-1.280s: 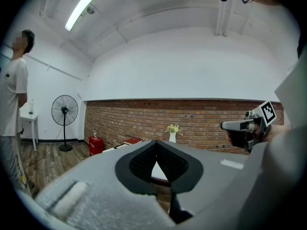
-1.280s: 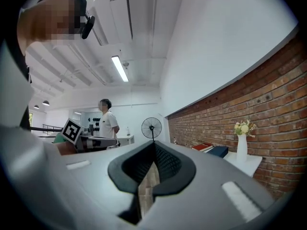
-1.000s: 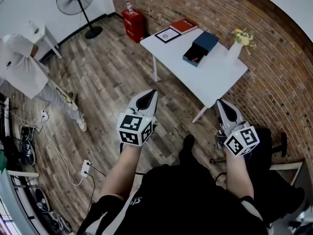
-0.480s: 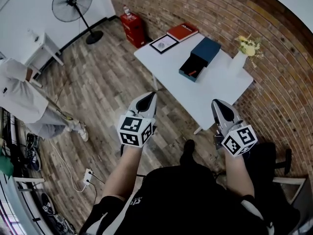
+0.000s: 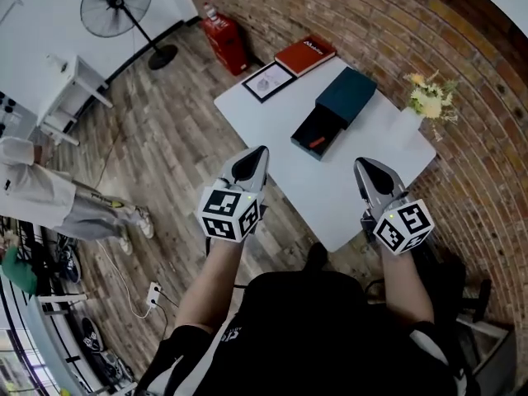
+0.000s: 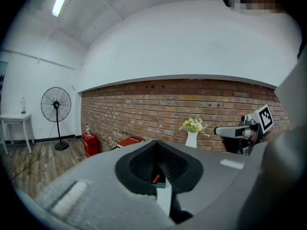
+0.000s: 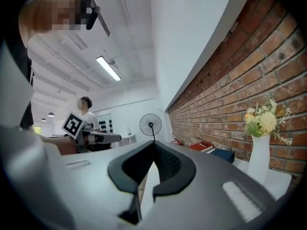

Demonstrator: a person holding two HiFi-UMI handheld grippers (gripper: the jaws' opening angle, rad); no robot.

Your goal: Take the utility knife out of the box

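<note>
Desk now sits much nearer both grippers than a sec ago; person has stepped up to its near edge. Left gripper reaches that edge, right gripper is over the desk. Both pairs of jaws are pressed together, nothing held. Knife, an orange sliver, lies in the slid-out tray of the box mid-desk, ahead of & between the jaws, well apart from either. Risk: arriving w/ jaws together would likely shove the tray or box toward the vase instead of gripping. Knife sits low, so a shallow approach may snag the tray rim.
</note>
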